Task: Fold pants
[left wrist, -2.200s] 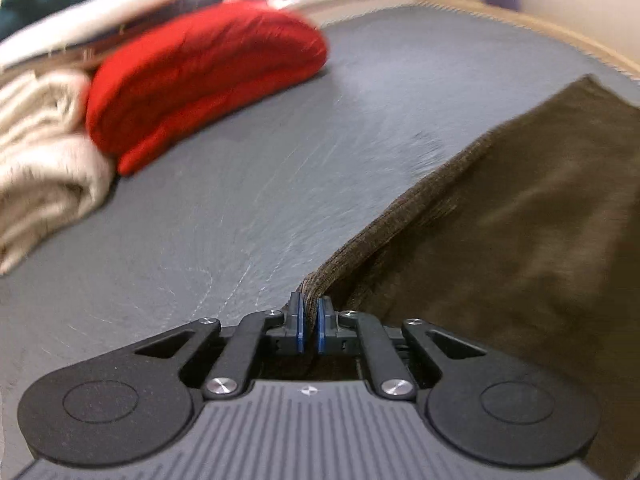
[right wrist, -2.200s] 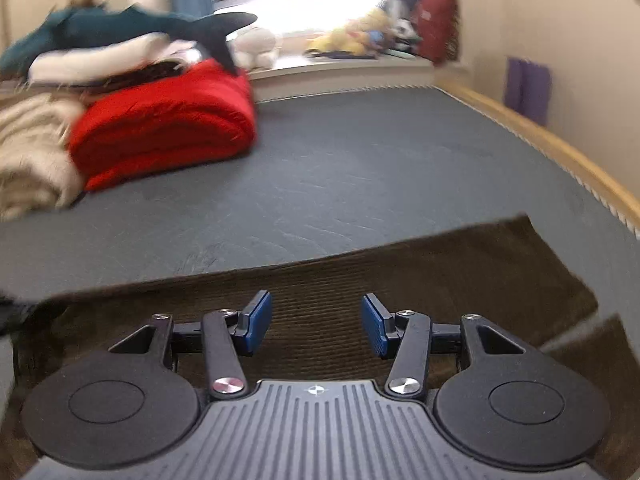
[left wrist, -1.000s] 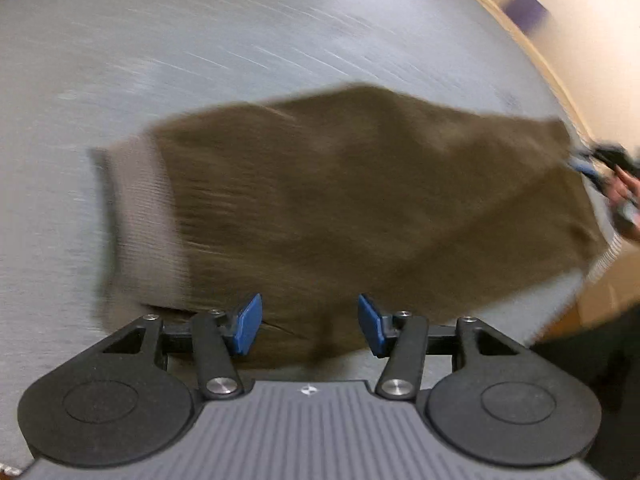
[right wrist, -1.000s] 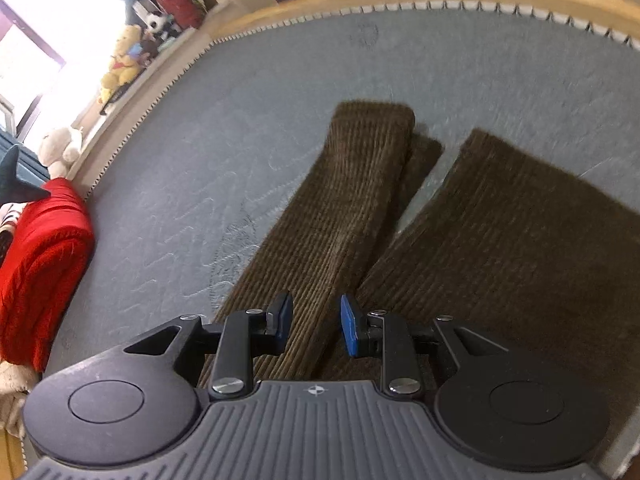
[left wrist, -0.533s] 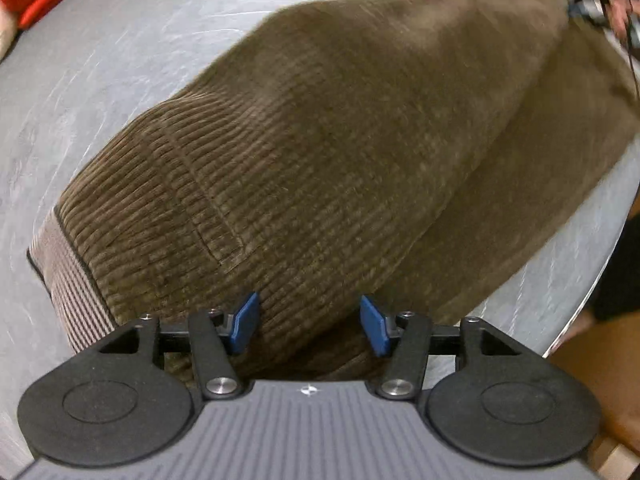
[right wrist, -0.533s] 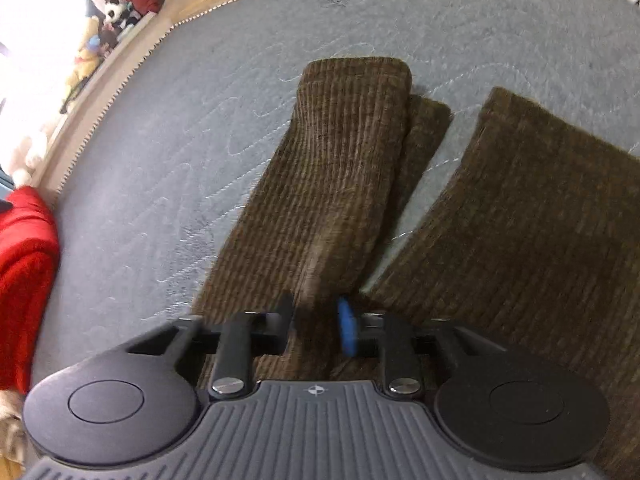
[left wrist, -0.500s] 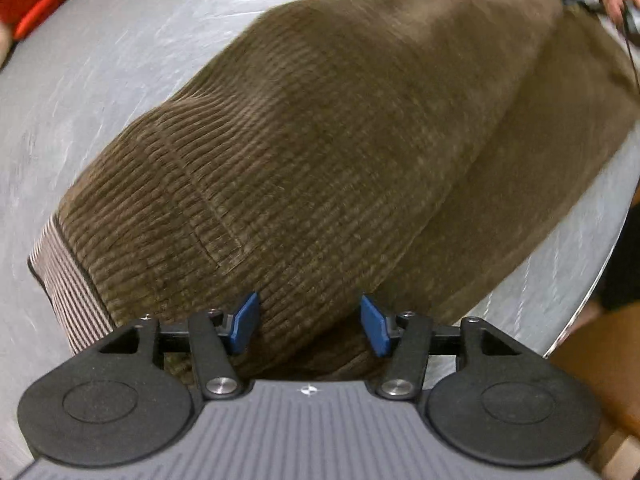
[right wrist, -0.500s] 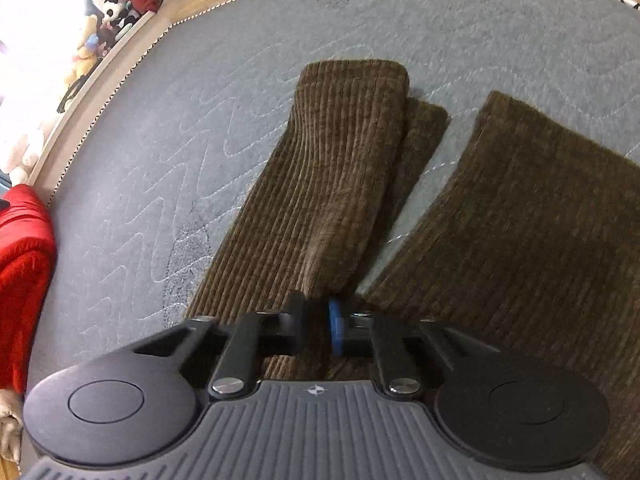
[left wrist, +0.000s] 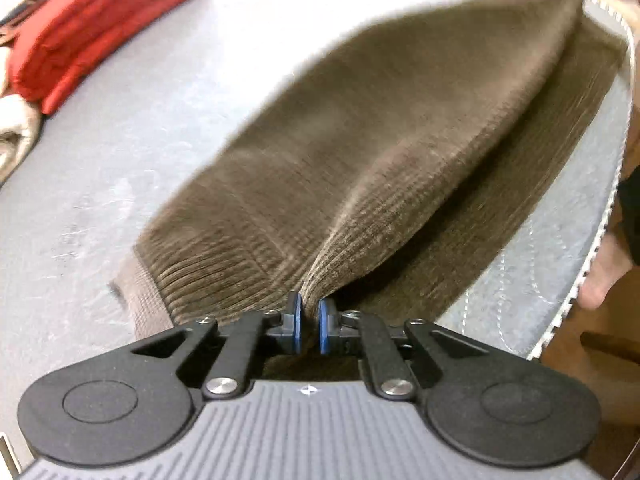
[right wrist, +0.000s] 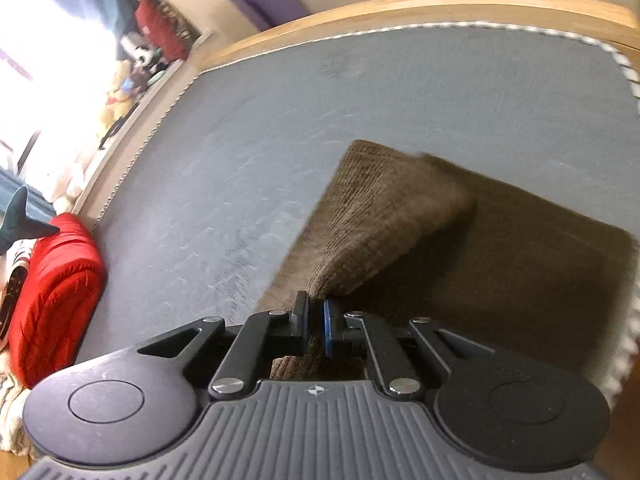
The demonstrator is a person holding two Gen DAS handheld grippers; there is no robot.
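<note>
Brown corduroy pants [left wrist: 384,152] lie on a grey quilted bed [left wrist: 120,168]. My left gripper [left wrist: 309,322] is shut on a pinched fold of the pants near the ribbed waistband [left wrist: 144,300] and lifts it off the lower layer. In the right wrist view my right gripper [right wrist: 315,320] is shut on one pant leg [right wrist: 376,224] and holds it raised over the other leg [right wrist: 520,264], which lies flat.
A folded red garment [left wrist: 88,28] and a cream one [left wrist: 16,136] lie at the far left of the bed. The red pile [right wrist: 52,296] also shows in the right wrist view. The wooden bed frame [right wrist: 400,4] borders the mattress. A hand [left wrist: 600,276] is at the right edge.
Both grippers have shut on the pants: the left was open over the waist half a second ago and now pinches a fold. Both now lift the fabric off the bed.
</note>
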